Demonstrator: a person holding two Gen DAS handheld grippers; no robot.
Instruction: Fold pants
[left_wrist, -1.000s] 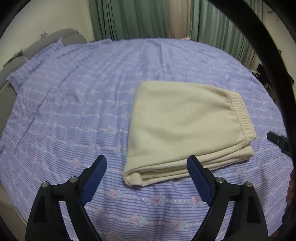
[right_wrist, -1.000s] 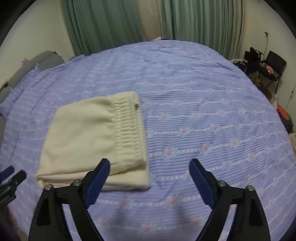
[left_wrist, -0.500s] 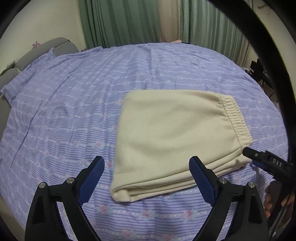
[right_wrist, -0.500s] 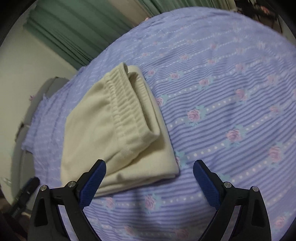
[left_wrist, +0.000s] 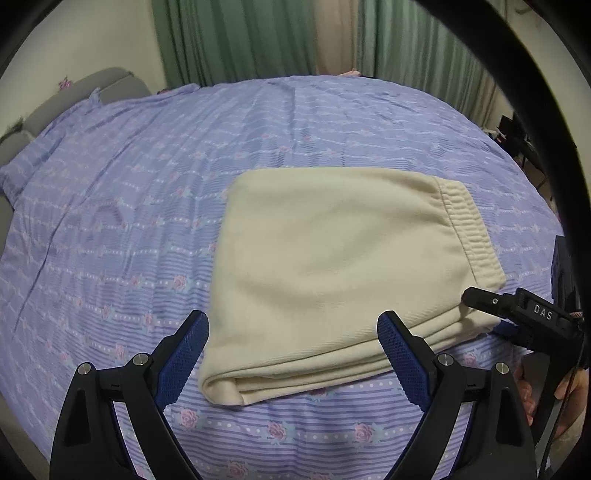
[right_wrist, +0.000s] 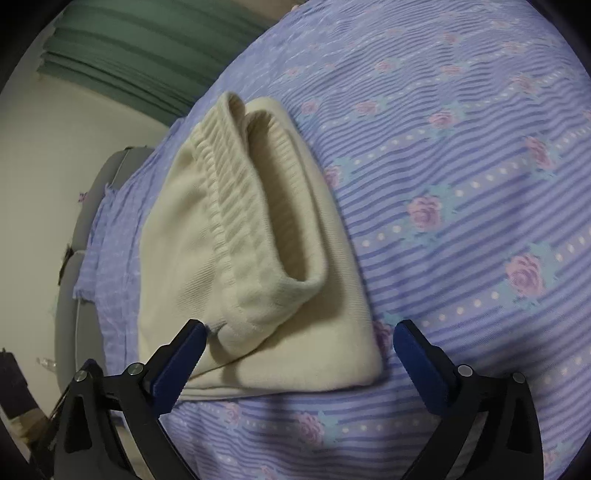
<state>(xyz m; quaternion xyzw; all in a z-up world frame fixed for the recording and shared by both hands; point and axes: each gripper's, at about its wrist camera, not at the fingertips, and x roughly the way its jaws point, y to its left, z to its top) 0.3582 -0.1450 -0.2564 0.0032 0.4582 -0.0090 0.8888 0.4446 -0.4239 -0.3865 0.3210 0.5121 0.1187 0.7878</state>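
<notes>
Catching only the top layer is the main risk here, in my judgement: the cream pants (left_wrist: 332, 266) lie already folded into a thick stack on the bed (left_wrist: 129, 221), and at the near right corner the waistband (right_wrist: 236, 206) gapes open, so a pad could slip inside that opening and lift one ply instead of the whole bundle. Dragging would then pull the stack apart and rumple the bed's striped cover. A second risk is pinching the cover along with the cloth, since the lowest layer sits flush on it.

In its own view, the right hand-held gripper (right_wrist: 295, 354) points steeply down at the near right corner of the pants, rolled so the bed looks tilted. Its jaws are opening wide; the corner lies between the pads, which do not press on it. The left hand-held gripper (left_wrist: 293, 354) also slants downward, over the near edge of the stack, jaws spread and empty, with the folded edge between its blue pads (left_wrist: 184, 354). A person's hand (left_wrist: 569, 391) shows at the right edge of the left view.
</notes>
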